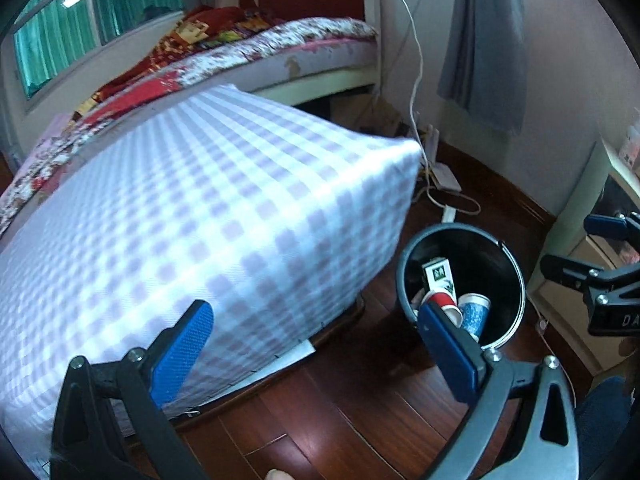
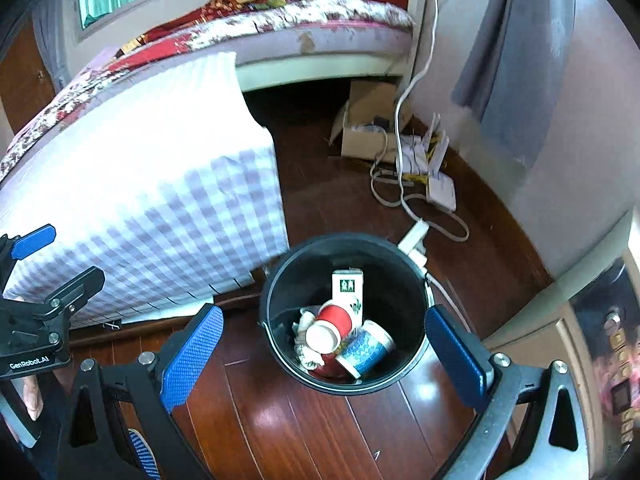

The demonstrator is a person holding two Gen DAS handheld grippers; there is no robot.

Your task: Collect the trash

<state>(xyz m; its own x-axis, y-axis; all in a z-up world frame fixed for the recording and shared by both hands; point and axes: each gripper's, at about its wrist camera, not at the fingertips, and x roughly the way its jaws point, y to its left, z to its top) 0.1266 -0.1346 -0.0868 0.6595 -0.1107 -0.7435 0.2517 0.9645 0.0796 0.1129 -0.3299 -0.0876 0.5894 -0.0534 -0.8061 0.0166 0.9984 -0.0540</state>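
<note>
A black round bin (image 2: 280,300) stands on the dark wooden floor beside the table. Inside it lie a red paper cup (image 2: 330,326), a blue patterned cup (image 2: 366,350), a white and green carton (image 2: 348,286) and crumpled paper (image 2: 302,340). My right gripper (image 2: 324,354) hovers open over the bin with nothing between its blue pads. My left gripper (image 1: 316,338) is open and empty too, held above the corner of the checked tablecloth (image 1: 180,220). The bin (image 1: 508,264) shows at the right of the left wrist view, with the other gripper (image 1: 592,256) beyond it.
A bed with a floral cover (image 2: 280,12) fills the back. An open cardboard box (image 2: 368,128), white cables and a power strip (image 2: 416,236) lie on the floor by the wall. A cabinet (image 2: 560,320) stands at the right. A hand (image 2: 30,396) holds the left gripper's handle.
</note>
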